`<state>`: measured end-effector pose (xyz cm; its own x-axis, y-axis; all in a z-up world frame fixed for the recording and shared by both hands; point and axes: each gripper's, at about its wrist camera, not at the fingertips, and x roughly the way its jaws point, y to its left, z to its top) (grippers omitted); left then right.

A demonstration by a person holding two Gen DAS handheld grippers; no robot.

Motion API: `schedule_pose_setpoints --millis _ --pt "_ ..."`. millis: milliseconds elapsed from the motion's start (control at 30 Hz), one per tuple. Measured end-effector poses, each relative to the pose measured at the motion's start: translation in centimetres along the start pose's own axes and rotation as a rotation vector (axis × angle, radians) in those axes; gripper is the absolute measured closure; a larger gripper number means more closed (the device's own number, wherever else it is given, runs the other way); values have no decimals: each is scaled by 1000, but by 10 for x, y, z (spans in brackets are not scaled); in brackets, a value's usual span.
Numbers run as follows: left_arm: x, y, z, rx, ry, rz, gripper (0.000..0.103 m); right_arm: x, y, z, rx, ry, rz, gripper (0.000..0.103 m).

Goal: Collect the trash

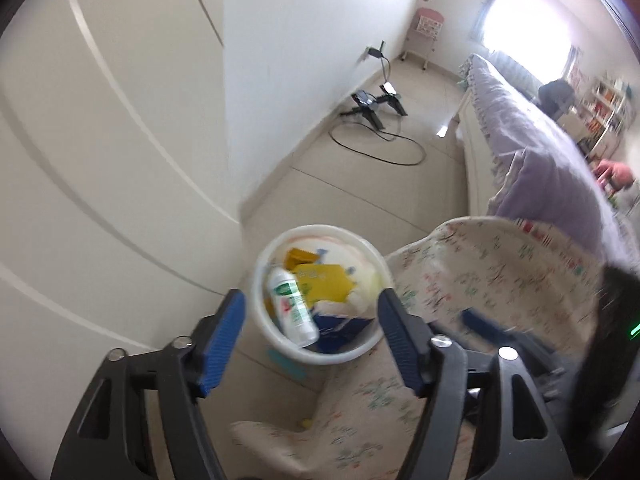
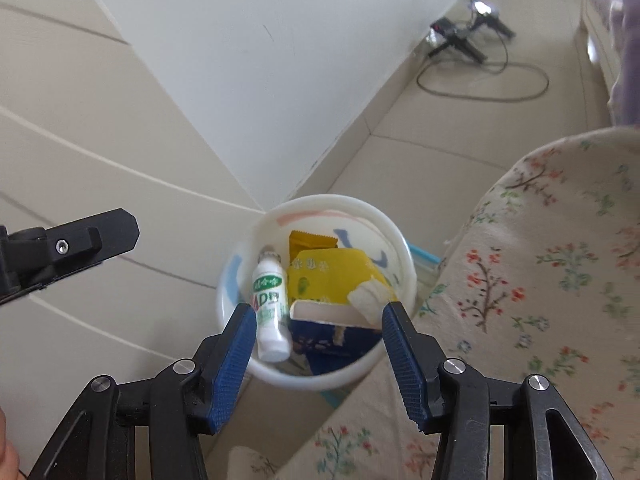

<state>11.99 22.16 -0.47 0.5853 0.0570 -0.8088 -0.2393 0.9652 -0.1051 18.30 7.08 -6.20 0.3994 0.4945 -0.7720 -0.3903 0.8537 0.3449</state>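
Observation:
A white round trash bin [image 1: 370, 256] [image 2: 400, 236] stands on the floor between a cabinet and a floral cushion. Inside lie a white bottle with a green label [image 1: 292, 306] [image 2: 270, 300], a yellow carton [image 1: 324, 280] [image 2: 328, 276], a yellow wrapper [image 2: 310, 240], a crumpled tissue [image 2: 370, 294] and a blue box [image 2: 332, 330]. My left gripper [image 1: 312, 304] is open and empty above the bin. My right gripper [image 2: 318, 316] is open and empty above the bin too. One finger of the left gripper [image 2: 92, 240] shows at the left of the right wrist view.
A floral cushioned seat [image 1: 480, 280] [image 2: 540, 280] lies right of the bin. White cabinet doors [image 1: 100, 160] [image 2: 80, 140] stand on the left. A black device with a looped cable [image 1: 376, 108] [image 2: 460, 40] lies on the tiled floor. A bed with a purple cover [image 1: 540, 140] runs along the right.

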Motion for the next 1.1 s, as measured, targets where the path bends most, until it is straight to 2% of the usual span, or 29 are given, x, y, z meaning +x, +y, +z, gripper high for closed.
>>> schedule_pose_setpoints --millis 67,100,167,267,333,467,600,700,800,1000,1100 --pt "-19 1 -20 26 -48 63 28 -24 7 -8 -9 -42 2 42" --pt "-27 3 -28 26 -67 76 27 -37 11 -14 -11 -66 3 38" --pt "-45 9 -53 25 -118 91 23 -62 18 -33 -17 -114 -23 34" --pt "-65 12 -85 40 -128 76 22 -93 30 -69 -22 -159 -83 34" --pt "-81 10 -106 73 -165 63 22 -105 36 -88 -19 -156 -96 34" --pt "-99 3 -136 156 -217 55 20 -131 55 -127 -79 -192 -176 23" --pt "-97 -1 -143 181 -209 62 20 -148 51 -159 -19 -219 -188 19" --pt "-98 -4 -144 197 -218 44 20 -147 45 -174 11 -206 -221 18" --pt "-97 -7 -145 191 -212 24 20 -148 44 -179 -15 -191 -265 18" --pt "-94 -15 -144 183 -214 3 20 -162 33 -183 -5 -255 -252 12" --pt "-90 -19 -143 191 -209 4 20 -155 29 -182 5 -233 -252 12"
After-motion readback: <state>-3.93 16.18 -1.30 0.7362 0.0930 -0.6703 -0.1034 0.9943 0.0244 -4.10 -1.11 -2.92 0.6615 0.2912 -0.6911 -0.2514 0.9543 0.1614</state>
